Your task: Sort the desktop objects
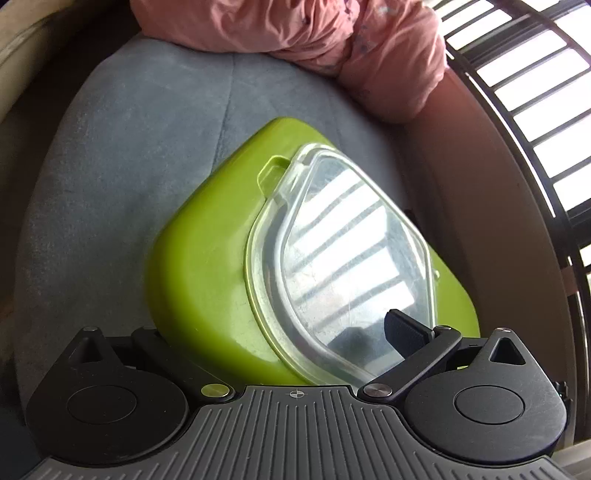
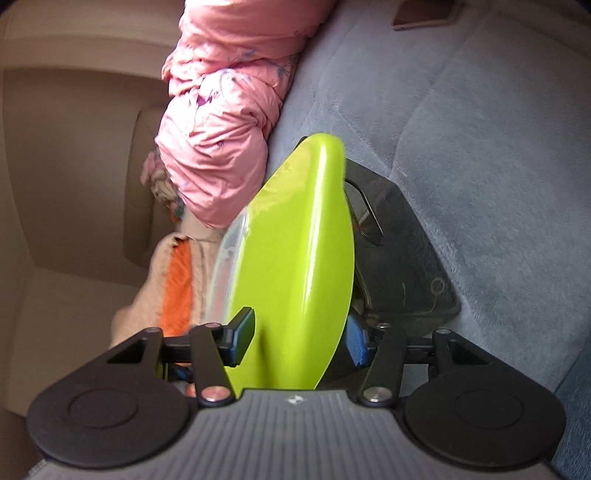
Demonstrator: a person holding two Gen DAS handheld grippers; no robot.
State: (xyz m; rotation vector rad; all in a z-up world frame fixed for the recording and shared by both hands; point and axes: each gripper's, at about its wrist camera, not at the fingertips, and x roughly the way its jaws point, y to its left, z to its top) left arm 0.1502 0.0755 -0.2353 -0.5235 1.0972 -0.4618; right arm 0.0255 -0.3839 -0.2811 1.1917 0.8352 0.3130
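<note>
While clamped from two sides, step in hand: carrying the green box [image 1: 207,258], judged as mid-transfer to its sorting place.
Box position: over the grey cushion [image 1: 110,166], near the pink bundle of cloth [image 1: 314,33]; cannot tell whether touching the cushion or clear of it.
Lid: clear lid [image 1: 351,251] seated on the box, mirroring the window bars [image 1: 535,74].
Left tongs [image 1: 273,332]: one pad lying on the clear lid, the other finger hidden behind the green body; apparently pinching the box through its thickness.
Right tongs [image 2: 297,334]: both blue pads pressed against opposite faces of the box, edge-on between them; firm pinch.
Behind the box: black case [image 2: 406,258] on the cushion, just beside the box in the right wrist view.
Next move, as a judgement: keeping both hands moving together so the box does not twist, finding a flat landing spot, lowering level, then spreading one pair of tongs at a time.
Risk: smooth lid under the left pad, so possible slip or popped lid if squeezed unevenly.
Writing: no readable brand or label on the box; small round mark on the black case, too faint to read.
</note>
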